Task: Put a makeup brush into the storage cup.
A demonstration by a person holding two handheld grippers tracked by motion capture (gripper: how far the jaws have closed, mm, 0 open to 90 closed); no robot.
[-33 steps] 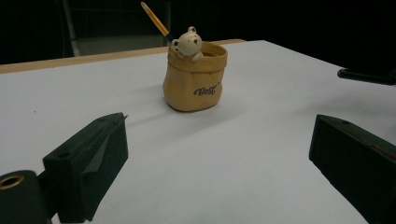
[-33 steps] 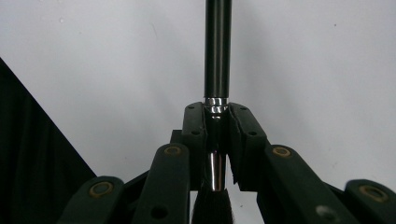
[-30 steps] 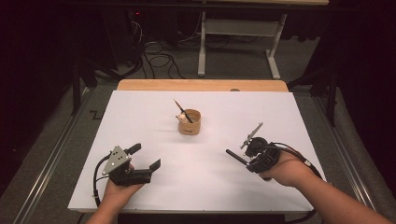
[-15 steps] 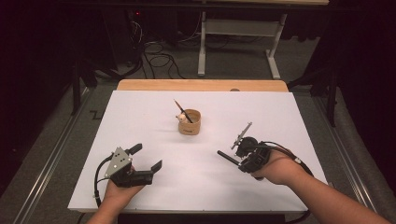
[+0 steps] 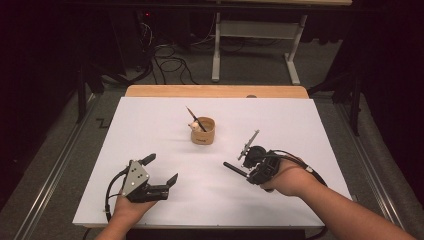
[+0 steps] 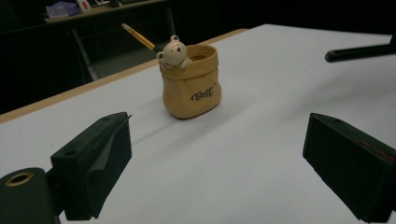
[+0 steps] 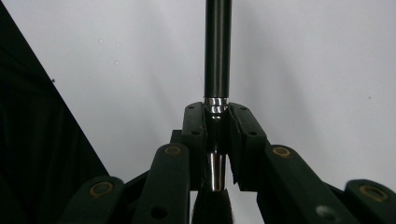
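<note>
A tan sack-shaped pot with a small bear figure on its rim stands mid-table, with a yellow-handled brush leaning in it. In the left gripper view the pot and that brush stand ahead of my left gripper. My left gripper rests open at the front left, nothing between its jaws. My right gripper, at the right of the pot, is shut on a black brush whose handle points left. The right gripper view has the gripper pinching the silver ferrule, the black brush handle running away from it.
A white sheet covers the table, with a wooden strip along the far edge. Beyond it, cables and a white frame's legs stand on the floor. The held brush's handle tip appears at the right of the left gripper view.
My right hand has carried the black brush leftward, closer to the pot. The left gripper has stayed where it was.
</note>
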